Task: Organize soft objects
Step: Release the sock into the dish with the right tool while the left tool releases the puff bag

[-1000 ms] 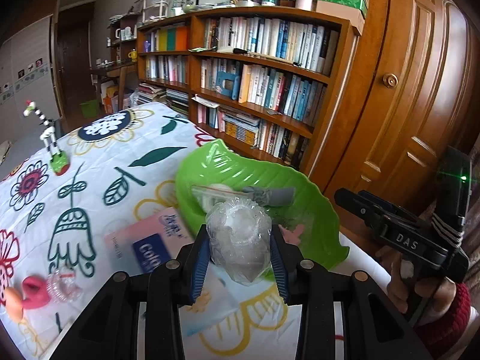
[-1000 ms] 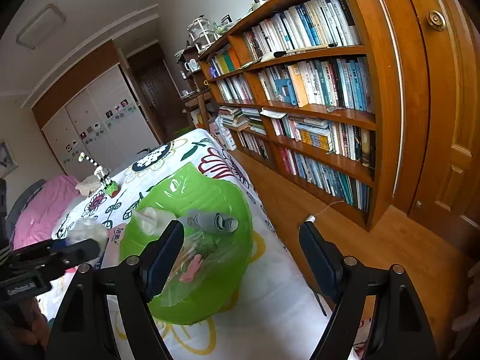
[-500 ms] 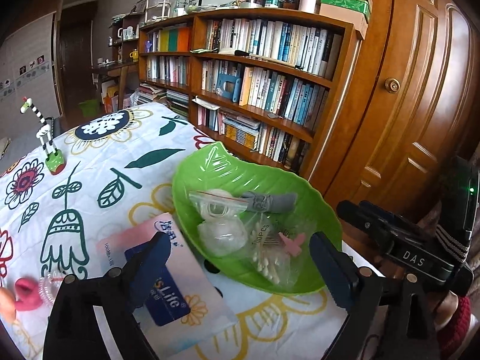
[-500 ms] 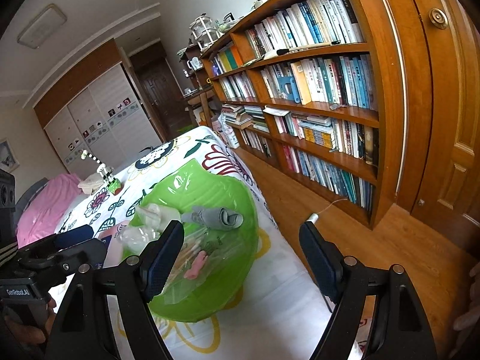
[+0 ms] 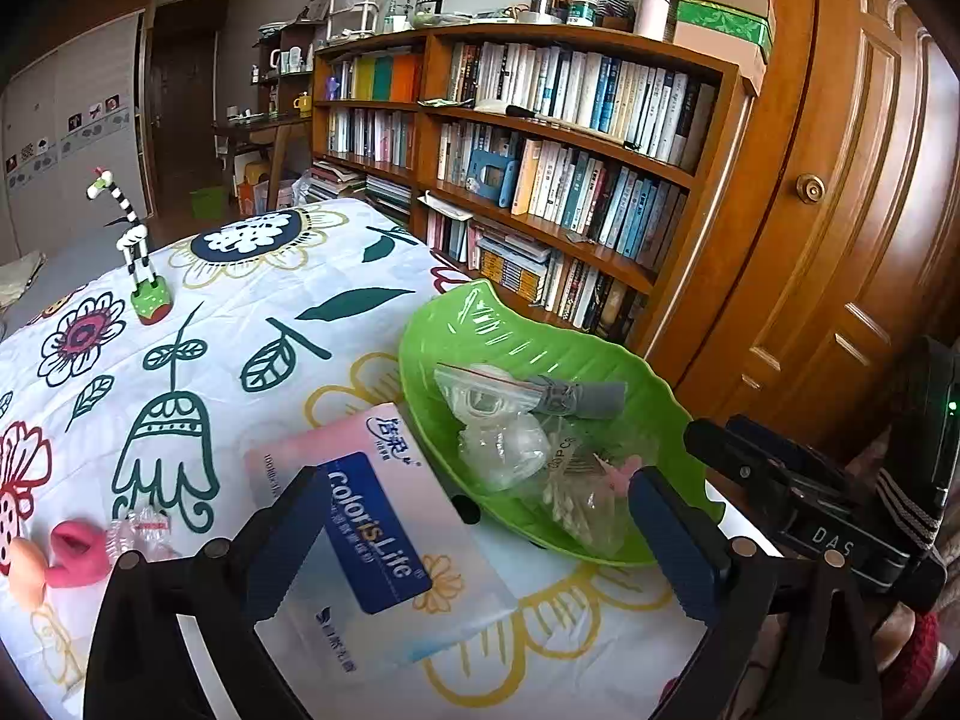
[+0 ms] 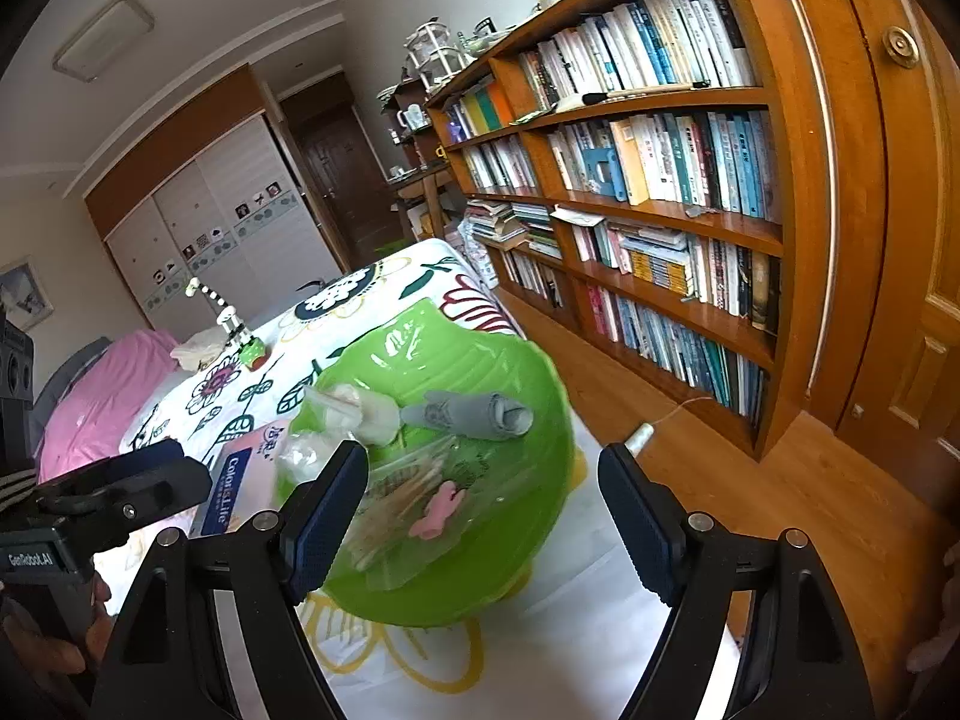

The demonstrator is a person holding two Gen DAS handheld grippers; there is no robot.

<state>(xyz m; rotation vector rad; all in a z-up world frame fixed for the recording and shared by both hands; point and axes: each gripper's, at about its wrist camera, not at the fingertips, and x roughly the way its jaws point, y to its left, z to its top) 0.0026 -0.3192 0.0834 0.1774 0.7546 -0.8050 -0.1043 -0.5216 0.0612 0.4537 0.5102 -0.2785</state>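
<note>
— Bookshelves (image 5: 540,180) and a wooden door (image 5: 840,180) back the flower-print bed cover (image 5: 210,312) we work over. Our left tool (image 5: 474,534) has its jaws spreading wide with nothing between them; the clear crinkly soft bag (image 5: 507,450) lies in the green leaf-shaped bowl (image 5: 480,324) with a zip bag (image 5: 480,387), a grey rolled cloth (image 5: 585,399) and a cotton-swab bag (image 5: 579,504).

— And our right tool (image 6: 480,510)?

— Jaws apart, empty, hovering over the bowl's near rim. We should probably lift the left tool straight clear so a finger doesn't snag the bag, then go for the pink soft toy (image 5: 75,552) and wrapped piece (image 5: 141,531) lying well apart at the cover's left edge.

— Any writing?

— The tissue pack (image 5: 372,534) just beside the bowl reads "colorisLife"; the swab bag shows "PCS"; the right tool's body, seen from the left camera, reads "DAS"; the left tool's, from the right camera, "GenRobot.AI".
</note>
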